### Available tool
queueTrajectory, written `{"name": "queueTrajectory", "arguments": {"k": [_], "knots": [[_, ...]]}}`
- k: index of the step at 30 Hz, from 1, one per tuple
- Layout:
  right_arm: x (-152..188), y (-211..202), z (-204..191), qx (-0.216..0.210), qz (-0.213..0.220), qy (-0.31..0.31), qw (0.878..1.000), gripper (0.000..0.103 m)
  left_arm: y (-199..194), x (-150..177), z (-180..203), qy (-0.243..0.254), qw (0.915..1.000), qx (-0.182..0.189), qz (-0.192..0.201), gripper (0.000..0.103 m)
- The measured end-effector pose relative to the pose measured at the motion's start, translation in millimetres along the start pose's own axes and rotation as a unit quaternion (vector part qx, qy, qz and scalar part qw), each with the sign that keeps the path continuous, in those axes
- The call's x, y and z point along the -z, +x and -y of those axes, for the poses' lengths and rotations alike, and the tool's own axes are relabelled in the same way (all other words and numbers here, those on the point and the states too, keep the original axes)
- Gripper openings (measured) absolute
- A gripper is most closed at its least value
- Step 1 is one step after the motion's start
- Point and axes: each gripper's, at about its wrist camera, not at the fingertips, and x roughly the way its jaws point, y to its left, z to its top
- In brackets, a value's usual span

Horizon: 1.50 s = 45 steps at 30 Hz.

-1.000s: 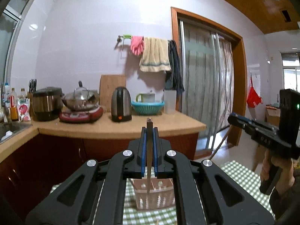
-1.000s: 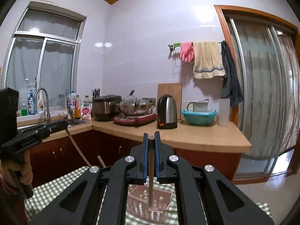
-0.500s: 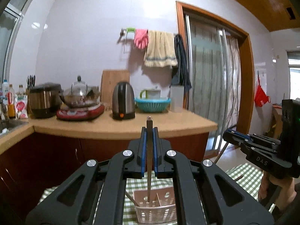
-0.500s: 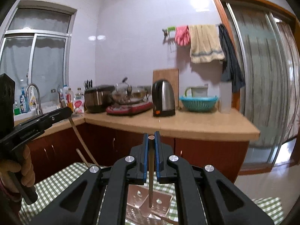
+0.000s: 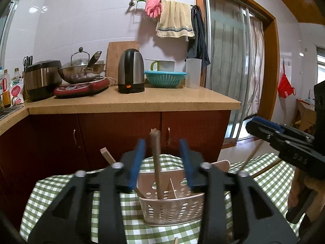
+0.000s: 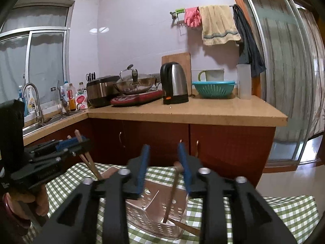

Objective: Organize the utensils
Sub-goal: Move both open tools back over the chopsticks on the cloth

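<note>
Utensils stand in a perforated pink basket (image 5: 172,207) that sits on a green-and-white checked cloth (image 5: 50,193) below both grippers. In the left wrist view the left gripper (image 5: 162,158) hangs over the basket with its blue-padded jaws spread apart, and a brown wooden stick (image 5: 155,162) rises between them without touching either pad, its lower end down inside the basket. A thinner pale stick (image 5: 173,189) leans in the same basket, and the tip of another wooden piece (image 5: 107,155) shows just left of the left gripper's body. In the right wrist view the right gripper (image 6: 164,166) also has its jaws apart above the basket (image 6: 154,217); a brown-handled utensil (image 6: 172,191) leans in the basket close to the right-hand pad, though whether it touches that pad cannot be told, and another wooden piece (image 6: 186,228) lies low across the basket's near corner. The same view shows the left gripper from the side at the left edge, held in a hand (image 6: 30,203), with wooden sticks (image 6: 87,158) slanting down beside its tip toward the basket. Behind everything runs a kitchen counter (image 5: 132,101) over dark red cabinets (image 5: 121,134), carrying a black-and-steel kettle (image 5: 131,71), a teal colander (image 5: 165,78), a wok on a red cooker (image 5: 81,72) and a rice cooker (image 5: 43,77). A pink glove (image 5: 153,7) and a beige towel (image 5: 174,20) hang from a wall rail.
</note>
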Motion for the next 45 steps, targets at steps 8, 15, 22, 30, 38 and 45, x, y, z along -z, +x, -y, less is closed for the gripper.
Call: {"name": "queueTrajectory", "arguments": {"k": [8, 15, 22, 30, 38, 45], "knots": [[-10.1, -44.8, -9.0, 0.001, 0.033, -0.011, 0.999, 0.050, -25.3, -3.4, 3.6, 0.003, 0.9999, 0.001, 0.016, 0.067], [3.7, -85.2, -11.9, 0.007, 0.032, -0.010, 0.999, 0.051, -58.6, 8.6, 13.2, 0.007, 0.9998, -0.003, 0.017, 0.068], [43.1, -106.9, -11.6, 0.022, 0.000, 0.000, 1.000, 0.051, -96.9, 38.5, 24.9, 0.001, 0.9998, -0.011, 0.013, 0.068], [106.8, -126.3, -7.9, 0.036, -0.050, 0.018, 0.998, 0.051, -126.6, 89.5, 40.8, -0.011, 0.9995, -0.025, -0.012, 0.067], [171.8, -142.2, -1.2, 0.042, -0.107, 0.037, 0.993, 0.050, -139.8, 149.8, 51.3, -0.031, 0.9967, -0.030, -0.069, 0.065], [211.2, -153.3, -1.8, 0.049, -0.135, 0.035, 0.989, 0.049, -145.0, 187.4, 62.1, -0.029, 0.9933, -0.026, -0.109, 0.060]]}}
